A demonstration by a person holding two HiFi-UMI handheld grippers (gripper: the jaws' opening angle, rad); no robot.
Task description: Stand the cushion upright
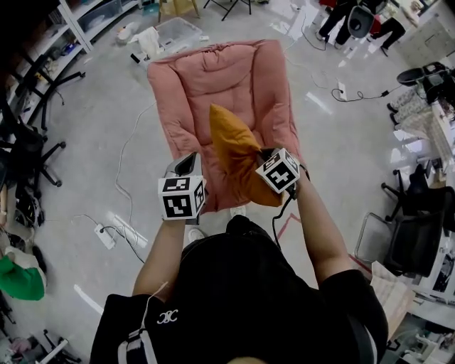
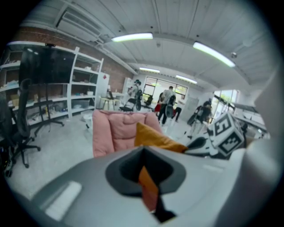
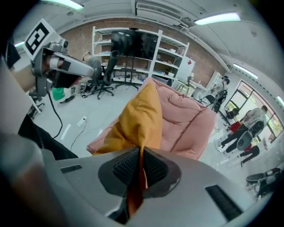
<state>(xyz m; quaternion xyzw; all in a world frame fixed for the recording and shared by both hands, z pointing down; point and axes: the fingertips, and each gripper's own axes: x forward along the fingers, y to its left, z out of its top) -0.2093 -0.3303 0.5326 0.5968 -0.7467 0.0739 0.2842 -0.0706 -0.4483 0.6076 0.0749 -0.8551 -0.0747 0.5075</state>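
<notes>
An orange cushion (image 1: 234, 153) hangs tilted above a pink padded floor lounger (image 1: 206, 78), one corner pointing up. My right gripper (image 1: 264, 153) is shut on the cushion's right edge; in the right gripper view the orange fabric (image 3: 137, 115) is pinched between the ribbed pads (image 3: 126, 166). My left gripper (image 1: 186, 165) hangs just left of the cushion, and a strip of pink shows between them. In the left gripper view its jaws stand together at the left gripper (image 2: 143, 155), the cushion (image 2: 157, 138) lies beyond, and the right gripper's marker cube (image 2: 228, 133) is to the right.
The lounger lies on a grey concrete floor. A power strip (image 1: 104, 237) and white cables trail at the left. Office chairs (image 1: 28, 153) and shelving (image 1: 85, 21) line the left side. A clear plastic box (image 1: 178, 30) sits behind the lounger. More chairs (image 1: 416, 234) stand at the right.
</notes>
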